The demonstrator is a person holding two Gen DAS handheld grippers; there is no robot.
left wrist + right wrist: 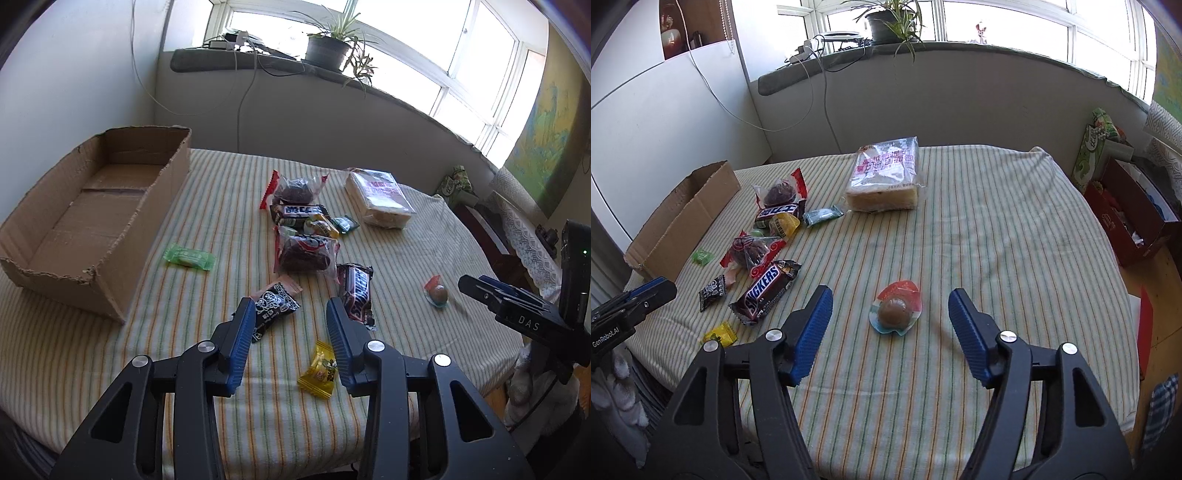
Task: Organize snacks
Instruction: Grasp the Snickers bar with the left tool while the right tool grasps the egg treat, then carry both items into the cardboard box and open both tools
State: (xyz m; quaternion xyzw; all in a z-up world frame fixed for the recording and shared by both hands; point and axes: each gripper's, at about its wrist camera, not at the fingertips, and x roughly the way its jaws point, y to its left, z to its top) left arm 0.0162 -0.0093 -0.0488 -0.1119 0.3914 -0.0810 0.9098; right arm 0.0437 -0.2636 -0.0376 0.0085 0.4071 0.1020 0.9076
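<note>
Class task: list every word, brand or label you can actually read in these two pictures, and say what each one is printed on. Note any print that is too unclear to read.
"SNICKERS": on the brown chocolate bar wrapper.
"GenRobot.AI": on the left gripper body, seen from the right wrist.
"DAS": on the right gripper body, seen from the left wrist.
Red print on the clear-wrapped bread pack: too blurred to read.
Black-and-white candy packet and yellow candy wrapper: print too small to read.
</note>
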